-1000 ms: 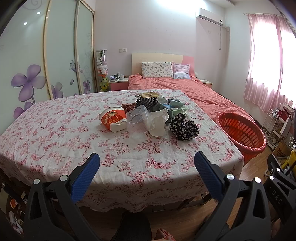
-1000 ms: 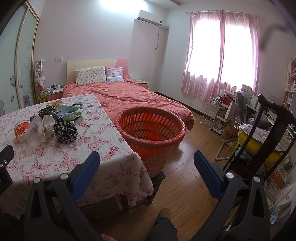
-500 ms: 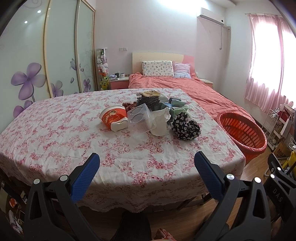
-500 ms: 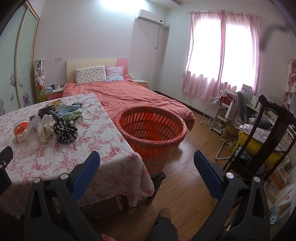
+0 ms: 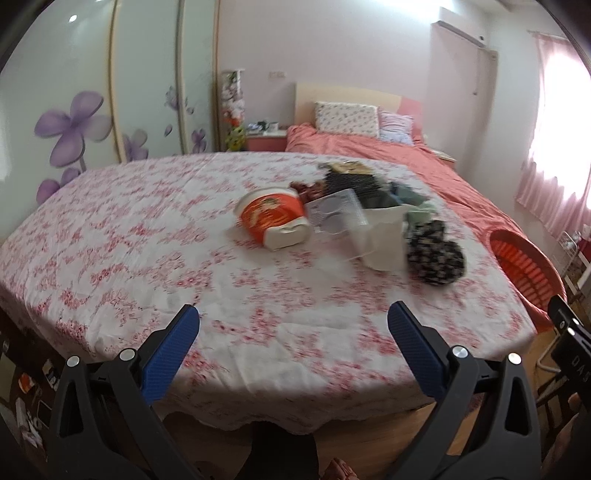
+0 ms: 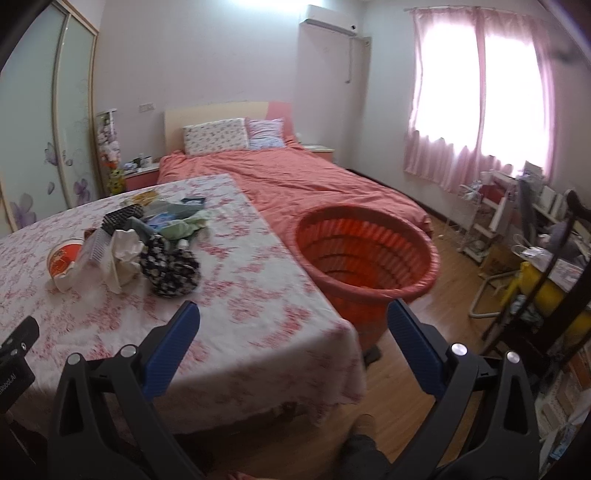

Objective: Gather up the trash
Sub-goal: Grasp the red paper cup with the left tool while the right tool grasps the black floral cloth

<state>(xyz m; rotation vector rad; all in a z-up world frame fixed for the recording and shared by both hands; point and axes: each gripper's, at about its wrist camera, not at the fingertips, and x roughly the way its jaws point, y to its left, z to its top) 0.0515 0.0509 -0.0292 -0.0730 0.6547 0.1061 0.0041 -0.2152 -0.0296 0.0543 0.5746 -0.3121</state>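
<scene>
From the left wrist view we look across the table (image 5: 147,236) from its near edge, toward the bed (image 5: 373,147). The right wrist view sits off the table's right corner, facing the orange basket (image 6: 369,280). Both share the trash pile (image 5: 351,225), table and basket.

I'm looking into a home bedroom: a double bed with a salmon-pink quilt (image 6: 295,173) and two patterned pillows (image 6: 216,136), pink window curtains (image 6: 480,96), a frosted sliding wardrobe with purple flower decals (image 5: 74,122), and a white wall-mounted air conditioner (image 6: 328,22).
</scene>
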